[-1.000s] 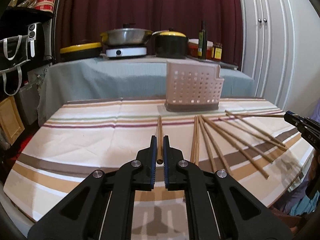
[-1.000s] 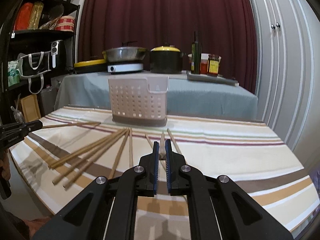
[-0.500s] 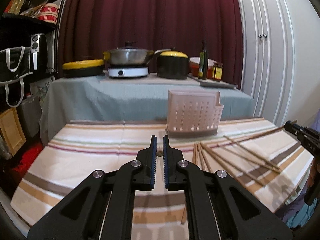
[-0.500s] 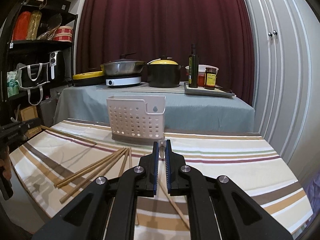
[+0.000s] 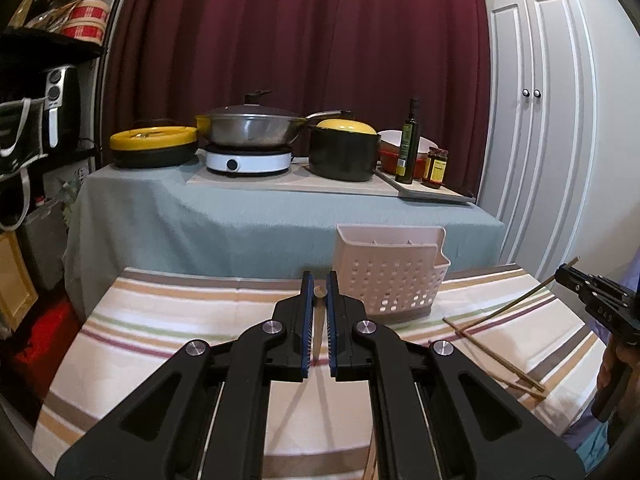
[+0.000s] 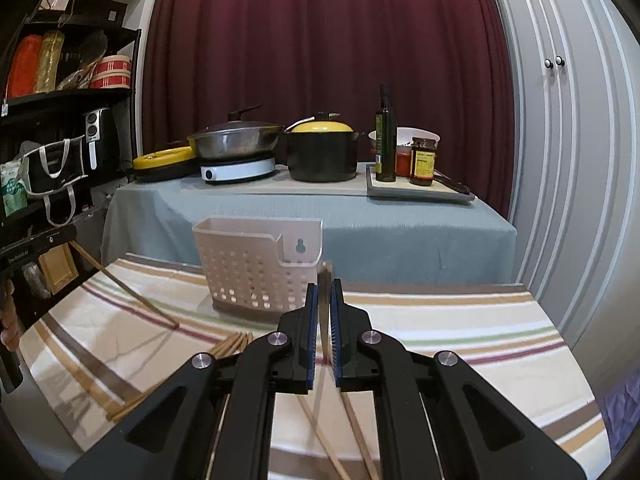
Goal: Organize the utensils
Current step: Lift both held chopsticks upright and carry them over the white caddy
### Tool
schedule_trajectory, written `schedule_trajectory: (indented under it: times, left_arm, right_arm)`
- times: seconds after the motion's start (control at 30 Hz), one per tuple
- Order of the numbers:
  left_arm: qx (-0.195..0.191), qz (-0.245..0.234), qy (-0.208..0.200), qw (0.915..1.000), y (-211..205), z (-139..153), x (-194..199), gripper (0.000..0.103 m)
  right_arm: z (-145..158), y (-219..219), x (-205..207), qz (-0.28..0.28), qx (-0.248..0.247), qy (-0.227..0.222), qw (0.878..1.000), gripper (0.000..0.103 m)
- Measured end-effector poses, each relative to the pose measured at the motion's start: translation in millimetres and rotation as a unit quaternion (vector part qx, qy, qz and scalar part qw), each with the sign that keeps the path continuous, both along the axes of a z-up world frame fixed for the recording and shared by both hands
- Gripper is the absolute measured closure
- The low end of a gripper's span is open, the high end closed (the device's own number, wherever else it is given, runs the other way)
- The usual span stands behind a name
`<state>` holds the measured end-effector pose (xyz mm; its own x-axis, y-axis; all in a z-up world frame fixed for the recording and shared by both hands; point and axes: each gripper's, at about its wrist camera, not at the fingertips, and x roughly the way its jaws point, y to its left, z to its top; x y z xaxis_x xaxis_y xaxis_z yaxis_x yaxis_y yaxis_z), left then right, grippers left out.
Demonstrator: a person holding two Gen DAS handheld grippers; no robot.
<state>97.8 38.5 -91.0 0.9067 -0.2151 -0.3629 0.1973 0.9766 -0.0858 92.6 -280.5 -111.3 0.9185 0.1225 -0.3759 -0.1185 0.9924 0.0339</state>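
Slim wooden chopstick [image 5: 319,320], apparently round-tipped, gripper-clamped

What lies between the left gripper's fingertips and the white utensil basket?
Only bare striped tablecloth, seen in the left wrist view; the left gripper holds a chopstick short of the basket.
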Motion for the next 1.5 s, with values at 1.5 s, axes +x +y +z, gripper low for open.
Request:
schedule_trajectory:
  times: [1.5]
  left_arm:
    - [-0.018,-0.047,-0.169,0.9843,-70.2,141.3,135.7,0.096]
  right_arm:
    - [100.9,12.4,115.5,0.061,0.071,-0.103,0.99,0.096]
